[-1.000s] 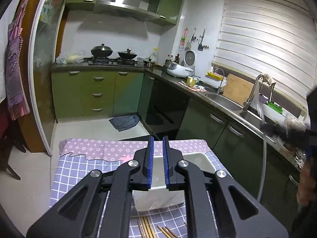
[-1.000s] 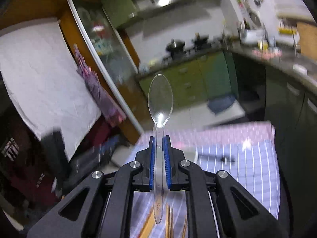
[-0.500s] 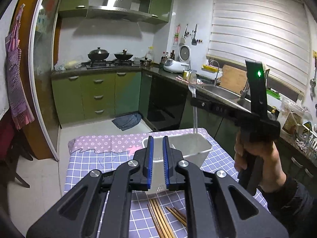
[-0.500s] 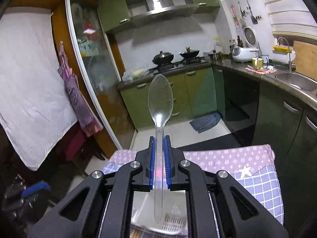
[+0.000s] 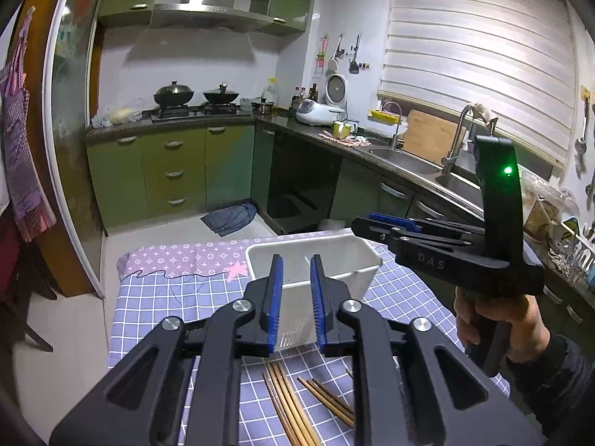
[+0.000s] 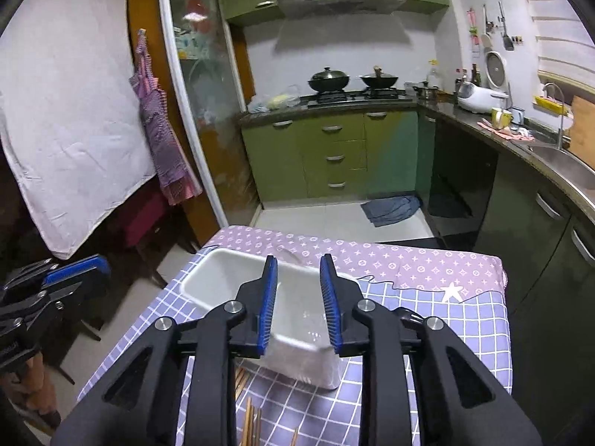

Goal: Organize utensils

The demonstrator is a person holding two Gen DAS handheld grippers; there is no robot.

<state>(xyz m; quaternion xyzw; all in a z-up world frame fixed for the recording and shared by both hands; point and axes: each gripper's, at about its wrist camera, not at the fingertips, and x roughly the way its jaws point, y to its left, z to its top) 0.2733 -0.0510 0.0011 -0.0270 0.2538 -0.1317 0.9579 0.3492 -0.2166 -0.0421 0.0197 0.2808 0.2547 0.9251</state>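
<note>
A white plastic bin (image 5: 346, 264) stands on the checked tablecloth (image 5: 156, 297); it also shows in the right wrist view (image 6: 223, 278). A clear plastic spoon (image 6: 293, 256) leans inside it, faint against the wall. Several wooden chopsticks (image 5: 293, 405) lie on the cloth in front of the bin, also low in the right wrist view (image 6: 249, 423). My left gripper (image 5: 296, 260) is open and empty, just before the bin. My right gripper (image 6: 297, 260) is open and empty above the bin; in the left wrist view it (image 5: 362, 223) hovers at the bin's right rim.
The table's far edge carries a purple patterned cloth (image 6: 372, 252). Green kitchen cabinets (image 5: 167, 174), a stove with pots (image 5: 193, 96) and a sink counter (image 5: 409, 156) stand beyond. A blue rag (image 5: 230, 217) lies on the floor.
My right gripper opened and let go of the clear spoon, which now sits in the bin. My left gripper opened from nearly shut. The right gripper came lower over the bin.
</note>
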